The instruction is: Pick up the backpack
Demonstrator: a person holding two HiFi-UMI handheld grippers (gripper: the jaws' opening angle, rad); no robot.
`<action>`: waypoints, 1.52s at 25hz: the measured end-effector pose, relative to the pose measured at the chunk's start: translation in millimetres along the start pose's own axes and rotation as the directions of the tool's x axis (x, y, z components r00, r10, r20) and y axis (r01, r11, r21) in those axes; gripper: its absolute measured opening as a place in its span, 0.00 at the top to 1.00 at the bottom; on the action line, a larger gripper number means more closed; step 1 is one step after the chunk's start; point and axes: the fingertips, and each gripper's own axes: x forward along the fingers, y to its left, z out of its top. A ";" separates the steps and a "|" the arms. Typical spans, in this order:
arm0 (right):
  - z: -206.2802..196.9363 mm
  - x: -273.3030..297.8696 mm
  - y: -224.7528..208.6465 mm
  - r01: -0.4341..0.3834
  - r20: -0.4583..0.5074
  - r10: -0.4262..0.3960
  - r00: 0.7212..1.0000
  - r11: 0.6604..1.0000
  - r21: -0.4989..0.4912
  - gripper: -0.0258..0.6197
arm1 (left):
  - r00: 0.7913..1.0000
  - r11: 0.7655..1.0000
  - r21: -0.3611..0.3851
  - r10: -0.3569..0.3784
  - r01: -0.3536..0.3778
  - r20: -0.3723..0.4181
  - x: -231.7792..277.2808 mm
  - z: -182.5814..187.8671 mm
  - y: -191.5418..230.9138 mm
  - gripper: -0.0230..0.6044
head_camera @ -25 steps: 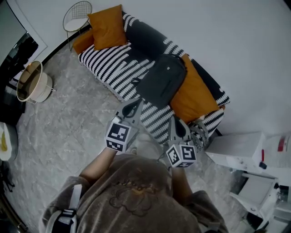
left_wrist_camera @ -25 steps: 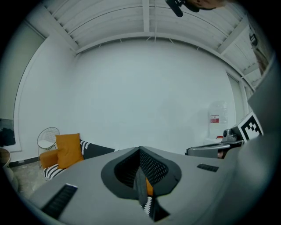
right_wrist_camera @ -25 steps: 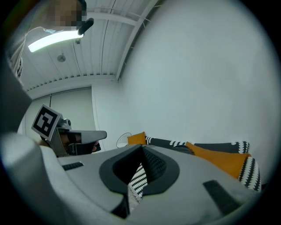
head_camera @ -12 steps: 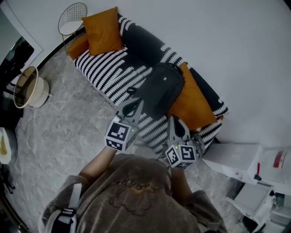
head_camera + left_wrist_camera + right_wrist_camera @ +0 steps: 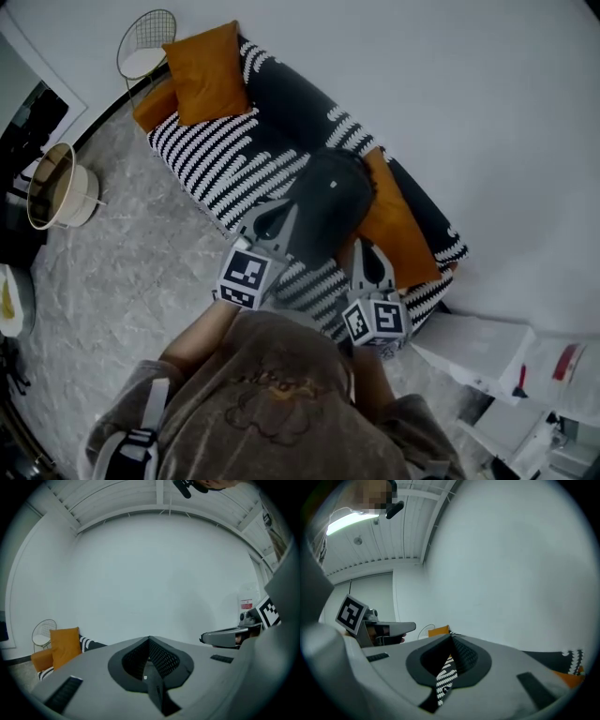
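We see one dark grey backpack [image 5: 328,208] lying on a black-and-white striped sofa [image 5: 225,155]. Its long axis runs from the seat's front edge toward the backrest, and its right side touches an orange cushion [image 5: 394,230]. A small pale tag on the backpack is too small to read. We count three orange cushions in all, with the other two at the sofa's far left end. The left claw [image 5: 281,208] and the right claw [image 5: 367,248] each carry one square-patterned marker cube [image 5: 246,278]. Both claws have their jaws pressed together, by the backpack's near end.
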 end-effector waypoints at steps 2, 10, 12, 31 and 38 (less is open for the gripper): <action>2.8 10.4 -7.7 0.006 0.003 -0.006 1.000 1.000 0.002 0.96 | 1.000 1.000 0.001 -0.001 0.001 -0.004 12.5 2.3 4.9 0.96; 15.4 50.1 -20.9 0.076 0.015 -0.077 0.997 0.997 0.015 0.96 | 0.997 0.998 0.014 -0.069 0.069 -0.028 55.6 4.0 24.8 0.96; 16.9 57.4 -25.1 0.104 0.022 -0.105 0.994 0.994 0.023 0.96 | 0.995 0.995 0.023 -0.096 0.097 -0.041 66.9 2.5 28.1 0.96; 8.4 109.6 -74.1 0.254 -0.013 -0.254 0.967 0.963 0.091 0.51 | 0.967 0.972 -0.025 -0.236 0.235 -0.095 155.8 -14.6 41.1 0.33; -18.5 132.7 -101.0 0.281 -0.053 -0.277 0.959 0.953 0.111 0.51 | 0.955 0.970 -0.025 -0.243 0.242 -0.169 193.1 -45.8 50.2 0.33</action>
